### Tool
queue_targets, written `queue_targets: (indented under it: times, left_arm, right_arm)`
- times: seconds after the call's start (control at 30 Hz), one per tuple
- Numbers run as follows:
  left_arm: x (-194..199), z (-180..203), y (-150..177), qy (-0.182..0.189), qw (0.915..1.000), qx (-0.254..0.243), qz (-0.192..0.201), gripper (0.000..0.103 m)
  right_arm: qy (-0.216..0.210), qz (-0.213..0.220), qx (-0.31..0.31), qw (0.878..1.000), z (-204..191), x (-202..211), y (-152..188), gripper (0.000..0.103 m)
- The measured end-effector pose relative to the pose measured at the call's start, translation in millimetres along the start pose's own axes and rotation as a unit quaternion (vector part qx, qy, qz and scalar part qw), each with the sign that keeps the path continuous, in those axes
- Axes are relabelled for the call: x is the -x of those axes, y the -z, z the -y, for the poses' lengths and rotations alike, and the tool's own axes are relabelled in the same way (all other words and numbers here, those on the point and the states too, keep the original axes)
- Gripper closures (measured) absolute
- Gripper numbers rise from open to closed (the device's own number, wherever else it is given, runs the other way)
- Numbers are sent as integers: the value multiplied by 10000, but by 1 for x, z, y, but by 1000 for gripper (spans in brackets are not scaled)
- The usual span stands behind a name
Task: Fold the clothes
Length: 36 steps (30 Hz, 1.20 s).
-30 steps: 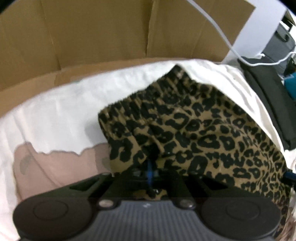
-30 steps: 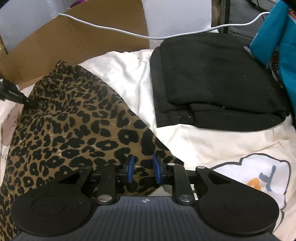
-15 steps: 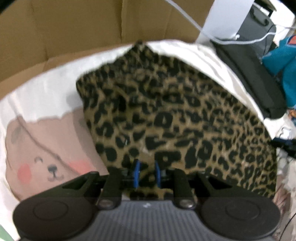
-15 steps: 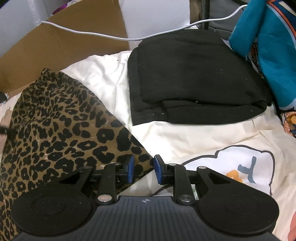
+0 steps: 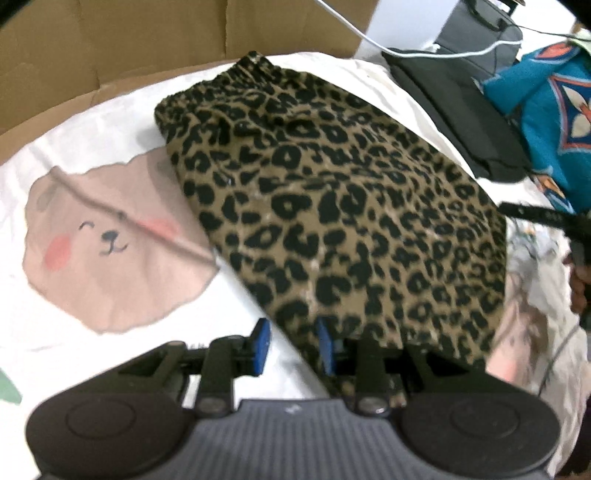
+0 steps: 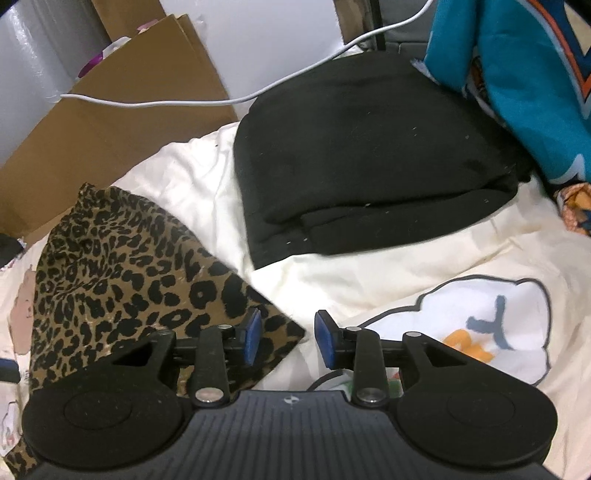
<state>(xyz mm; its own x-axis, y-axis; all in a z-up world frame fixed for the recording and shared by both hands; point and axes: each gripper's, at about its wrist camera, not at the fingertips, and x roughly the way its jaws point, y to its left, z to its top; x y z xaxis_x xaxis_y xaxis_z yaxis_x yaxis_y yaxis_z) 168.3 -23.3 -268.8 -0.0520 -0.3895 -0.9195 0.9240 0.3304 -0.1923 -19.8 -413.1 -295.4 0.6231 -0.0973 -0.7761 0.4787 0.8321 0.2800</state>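
My left tool (image 5: pixel 290 345) is opening over the near edge of the leopard-print garment (image 5: pixel 343 206), pinching nothing. The garment lies on the bedsheet (image 5: pixel 85 122), long axis running away from me. My right tool (image 6: pixel 287 338), also opening and empty, sits just off its near right corner.

Place: a bedroom or living space in a home, used as a spot for folding laundry
Work surface: a cream bedsheet (image 6: pixel 388 266) printed with a pink cartoon bear (image 5: pixel 110 243) and a cloud shape (image 6: pixel 480 317), as on a bed
Clothes lying about: leopard-print garment (image 5: pixel 351 206), a folded black garment (image 6: pixel 369 166), a bright teal printed fabric (image 6: pixel 517 74)
Backdrop: flattened cardboard (image 5: pixel 147 40) propped behind the bed, against a white wall (image 6: pixel 273 44)
Clutter: a white cable (image 6: pixel 207 101) across the cardboard; a grey bag (image 5: pixel 480 33) in the far corner
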Motion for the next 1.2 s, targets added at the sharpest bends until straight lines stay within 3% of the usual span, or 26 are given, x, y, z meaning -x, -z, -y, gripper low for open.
queue_targets:
  times: [0.33,0.47,0.67,0.8,0.87,0.93,1.2]
  left_arm:
    - [46,2,39,317,9993,218,3,64]
    - [36,2,63,637,9971,405,-43,56]
    - [15,-1,93,1114,9913,708,-22,55]
    - [4,-11,102,1753,9757,1314,-33,60]
    - [-1,-16,106,1791,9713,1564,-104,68]
    - [-3,-21,110,1849,9673,1732,-144,91]
    - [-8,-49,127,2394,9323,2706,-145,95]
  right_arm:
    - [-17,-98,-104,9999,-7,-2,3,62]
    - [44,-156,-56,9999,-11,-2,5,62]
    - [136,-220,139,9996,-18,2,4,62]
    - [208,-244,239,9992,-24,2,7,62]
    - [244,-229,206,9992,-26,1,7,59]
    - [248,-198,160,9994,-27,2,8,58]
    - [241,-179,158,9994,-28,3,12,57]
